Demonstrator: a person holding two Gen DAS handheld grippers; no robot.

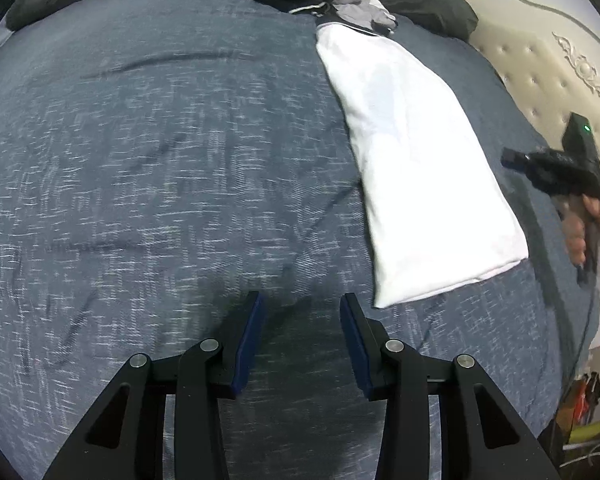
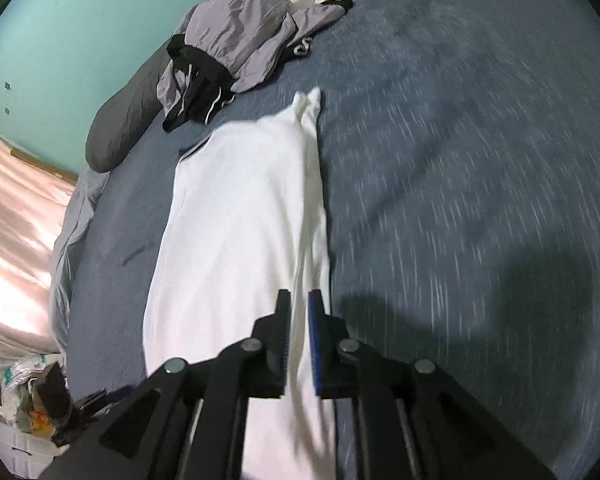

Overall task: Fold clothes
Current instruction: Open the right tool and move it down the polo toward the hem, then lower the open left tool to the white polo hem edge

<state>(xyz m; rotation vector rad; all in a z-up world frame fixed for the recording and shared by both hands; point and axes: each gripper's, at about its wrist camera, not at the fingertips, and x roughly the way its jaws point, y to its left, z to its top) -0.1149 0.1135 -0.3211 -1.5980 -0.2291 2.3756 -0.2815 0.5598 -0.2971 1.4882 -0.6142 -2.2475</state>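
A folded white garment point(image 1: 416, 168) lies on the blue bed point(image 1: 160, 160) — a heap of unfolded clothes point(image 2: 236, 60) sits beyond it. The left tongs point(image 1: 302, 308) hang parted and empty over bare bedding. The right tongs point(image 2: 299, 300) hover above the garment's edge, nearly closed — gripping nothing.

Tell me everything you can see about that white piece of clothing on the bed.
The white garment is plain, soft-looking cloth, folded lengthwise into a long narrow strip lying flat on the blue-grey bedspread. Its far end has dark trim and reaches close to a heap of grey and black clothes; one far corner pokes out in a small point. Light wrinkles run along it. The right gripper hangs over its near end, jaws narrowly apart; contact is unclear.
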